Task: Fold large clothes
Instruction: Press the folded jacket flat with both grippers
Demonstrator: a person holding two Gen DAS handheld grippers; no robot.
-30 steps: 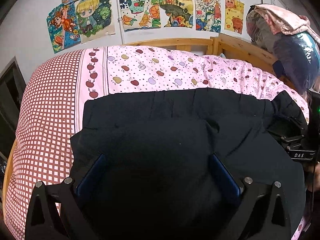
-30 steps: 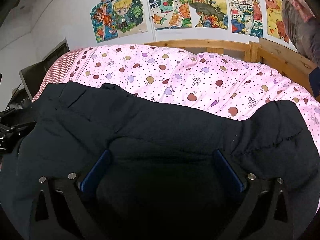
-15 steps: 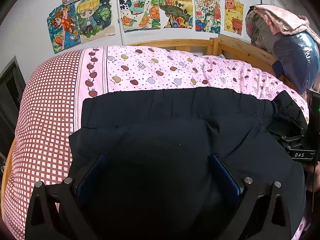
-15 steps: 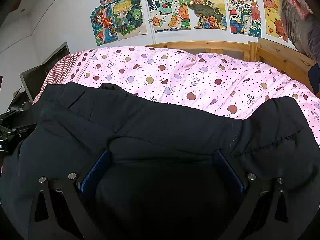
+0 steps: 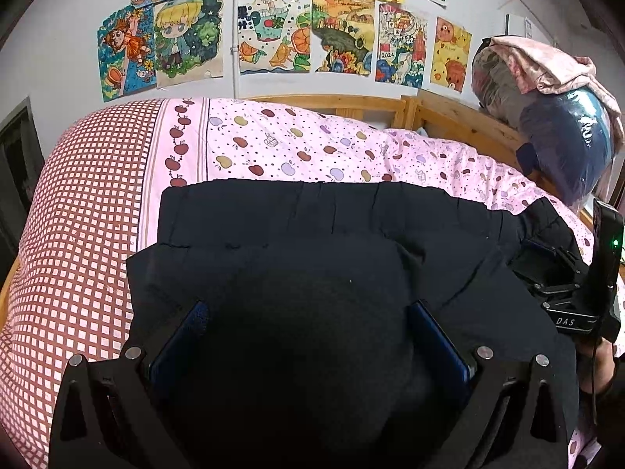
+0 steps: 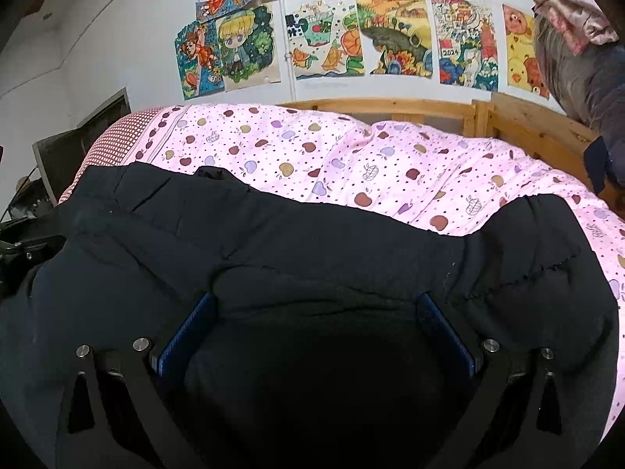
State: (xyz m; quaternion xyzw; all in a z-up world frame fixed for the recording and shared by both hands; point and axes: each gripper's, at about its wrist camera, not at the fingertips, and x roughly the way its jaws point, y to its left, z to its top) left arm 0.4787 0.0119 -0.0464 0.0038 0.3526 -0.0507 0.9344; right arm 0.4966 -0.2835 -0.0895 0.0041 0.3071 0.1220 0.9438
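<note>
Taking the black garment [image 5: 351,226] as my landmark, it lies spread across the pink bedspread [image 5: 297,144], its straight far edge facing the wooden bed frame [image 5: 343,102] and the drawings on the wall [image 5: 265,35]. At its left end my left gripper [image 5: 308,324] has its jaws spread wide with a thick bunch of the cloth mounded between the blue pads [image 5: 183,336]; I cannot tell whether they pinch it. At its right end my right gripper [image 6: 312,316] stands the same way, jaws wide, cloth heaped between them, grip unclear. I judge the risk to be uneven hold: if one side slips while I carry the fold over, the edge will skew and the layers bunch. Against a second ago, the garment's far edge sits slightly closer and flatter, and both grippers are barely changed.
</note>
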